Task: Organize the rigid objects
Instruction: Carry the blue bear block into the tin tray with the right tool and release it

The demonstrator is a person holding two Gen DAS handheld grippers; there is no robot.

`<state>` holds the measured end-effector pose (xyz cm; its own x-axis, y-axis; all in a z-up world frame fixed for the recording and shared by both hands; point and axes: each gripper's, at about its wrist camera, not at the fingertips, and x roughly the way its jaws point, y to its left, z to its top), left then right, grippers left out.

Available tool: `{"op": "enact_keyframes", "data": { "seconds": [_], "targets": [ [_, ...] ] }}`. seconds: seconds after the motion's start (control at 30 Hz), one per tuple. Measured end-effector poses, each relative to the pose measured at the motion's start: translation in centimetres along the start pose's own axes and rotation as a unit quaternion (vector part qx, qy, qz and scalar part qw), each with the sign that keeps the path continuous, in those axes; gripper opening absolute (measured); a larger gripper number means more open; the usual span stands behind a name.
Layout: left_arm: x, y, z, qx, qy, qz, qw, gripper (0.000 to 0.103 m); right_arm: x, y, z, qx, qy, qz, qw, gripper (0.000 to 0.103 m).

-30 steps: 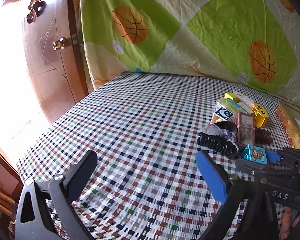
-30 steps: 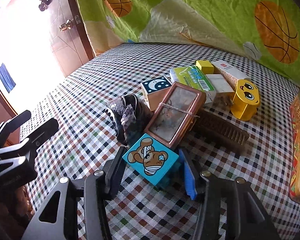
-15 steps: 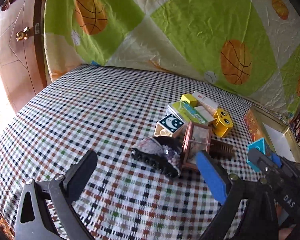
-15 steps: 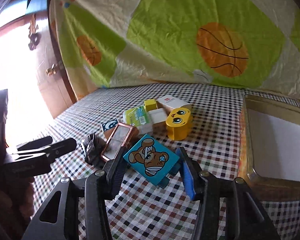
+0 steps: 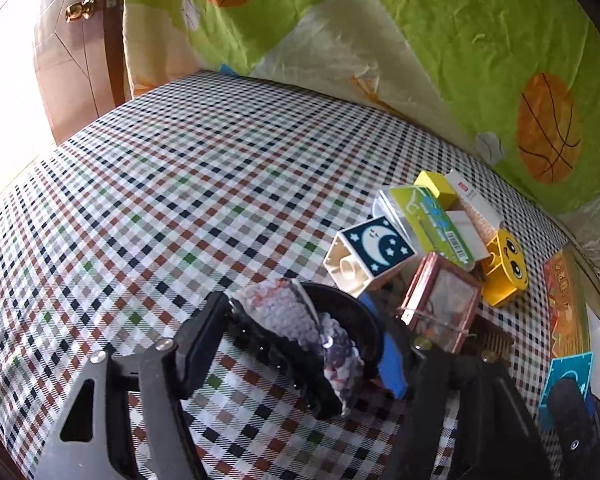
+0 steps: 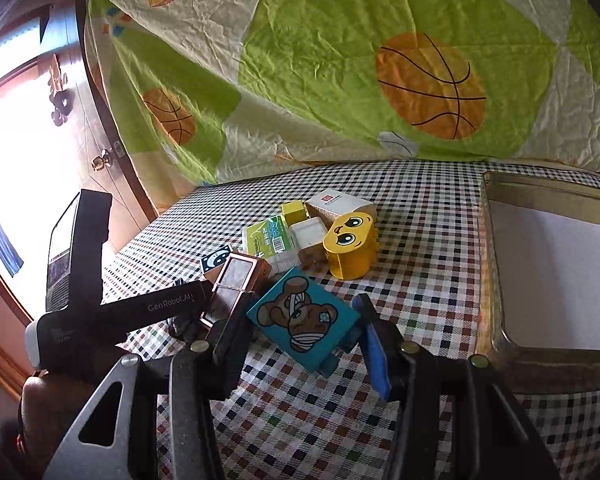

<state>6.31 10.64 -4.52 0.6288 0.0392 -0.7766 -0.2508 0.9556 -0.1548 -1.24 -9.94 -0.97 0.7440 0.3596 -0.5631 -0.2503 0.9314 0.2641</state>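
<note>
My left gripper point(image 5: 300, 336) has its fingers around a black hair claw with a grey knitted bow point(image 5: 296, 332) on the checkered tablecloth; the jaws look closed on it. My right gripper point(image 6: 304, 324) is shut on a blue bear block point(image 6: 302, 318), held above the cloth to the left of the metal tin point(image 6: 496, 336). The block also shows at the right edge of the left wrist view point(image 5: 568, 384). Behind lie a moon block point(image 5: 370, 254), a copper-framed box point(image 5: 440, 300), a green packet point(image 5: 428, 216) and a yellow face block point(image 6: 350, 246).
A small yellow cube point(image 6: 294, 212), white boxes point(image 6: 336, 204) and a brown comb point(image 5: 496, 340) sit in the pile. The open tin has a white lining point(image 6: 560, 276). A basketball-print sheet point(image 6: 340, 60) hangs behind. A wooden door point(image 5: 76, 60) stands at the left.
My left gripper moved forward to the hair claw and closed around it. My right gripper lifted the bear block off the pile and carried it right, next to the tin.
</note>
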Motion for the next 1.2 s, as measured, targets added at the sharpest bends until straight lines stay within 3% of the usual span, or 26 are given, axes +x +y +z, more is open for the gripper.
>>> {"op": "enact_keyframes", "data": {
  "seconds": [0.23, 0.33, 0.53, 0.77, 0.93, 1.2],
  "targets": [
    [-1.8, 2.5, -1.5, -0.003, -0.015, -0.041, 0.9990, 0.065, 0.0, -0.7, 0.0, 0.017, -0.003, 0.002, 1.000, 0.053],
    [-3.6, 4.0, -2.1, -0.006, -0.040, -0.061, 0.9973, 0.065, -0.4, -0.8, 0.1, 0.020, -0.013, 0.003, 1.000, 0.053],
    [-7.6, 4.3, -1.8, 0.019, -0.102, -0.063, 0.9925, 0.065, -2.9, 0.2, 0.1, -0.018, -0.078, -0.038, 0.996, 0.052],
    [-10.9, -0.4, -2.7, 0.089, -0.146, -0.067, 0.9829, 0.065, -6.4, -2.9, 0.7, -0.014, -0.103, -0.099, 0.990, 0.052],
    [-11.4, -4.4, -3.5, 0.129, -0.154, -0.083, 0.9761, 0.065, -9.5, -7.2, 1.4, -0.008, -0.125, -0.153, 0.980, 0.052],
    [-11.8, -10.9, -4.3, 0.179, -0.165, -0.105, 0.9642, 0.065, -13.0, -14.6, 1.7, 0.008, -0.139, -0.256, 0.957, 0.052]
  ]
}}
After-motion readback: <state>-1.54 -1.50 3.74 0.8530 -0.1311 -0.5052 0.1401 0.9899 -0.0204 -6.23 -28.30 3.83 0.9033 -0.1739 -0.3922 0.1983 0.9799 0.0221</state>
